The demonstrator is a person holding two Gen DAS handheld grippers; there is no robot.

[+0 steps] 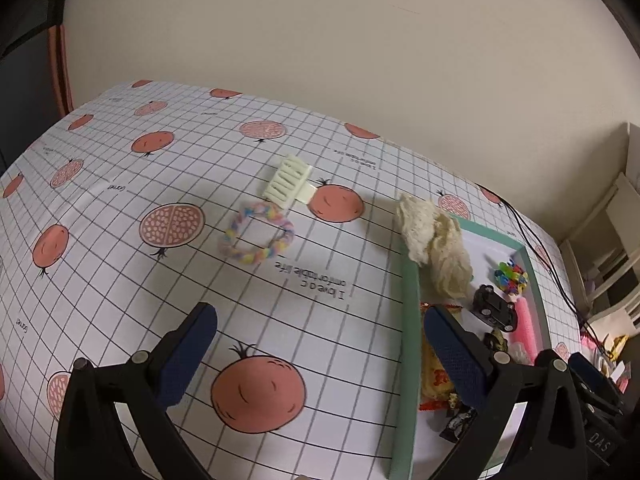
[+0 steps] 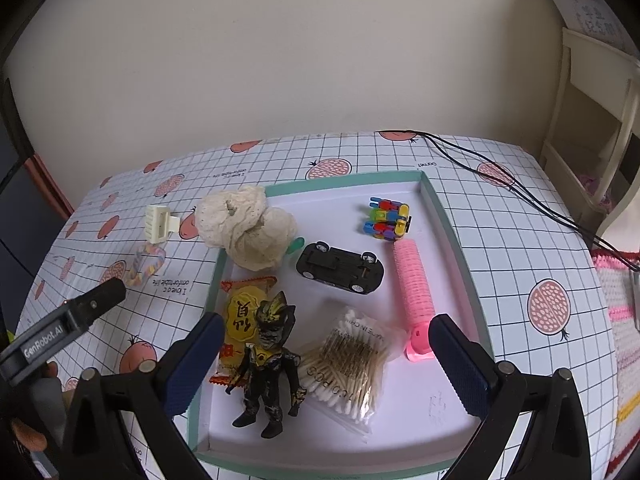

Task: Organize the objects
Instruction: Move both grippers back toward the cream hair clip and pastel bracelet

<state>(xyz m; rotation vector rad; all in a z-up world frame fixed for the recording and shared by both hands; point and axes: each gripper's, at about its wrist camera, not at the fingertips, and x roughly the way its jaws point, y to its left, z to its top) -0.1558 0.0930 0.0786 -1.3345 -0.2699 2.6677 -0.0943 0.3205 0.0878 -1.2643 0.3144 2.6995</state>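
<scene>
Two items left out on the tabletop (image 1: 120,272), well left of the tray (image 2: 452,224): cream hair claw (image 1: 287,179) at the far side, pastel braided ring (image 1: 256,238) just before it, the two nearly touching. Left gripper (image 1: 320,354) hovered above the gridded cloth, jaws wide, nothing between them. Draped over the tray's left wall, a crumpled cream cloth (image 2: 248,232), partly in, partly out. Inside the tray, from left: orange snack packet (image 2: 240,312) with a dark figurine (image 2: 272,360) lying across it, bag of cotton swabs (image 2: 348,364), black toy car (image 2: 340,268) on its roof, colourful block toy (image 2: 388,218) at the far side, pink hair roller (image 2: 412,292) along the right. Right gripper (image 2: 324,364) held over the tray's near half, jaws wide and empty.
</scene>
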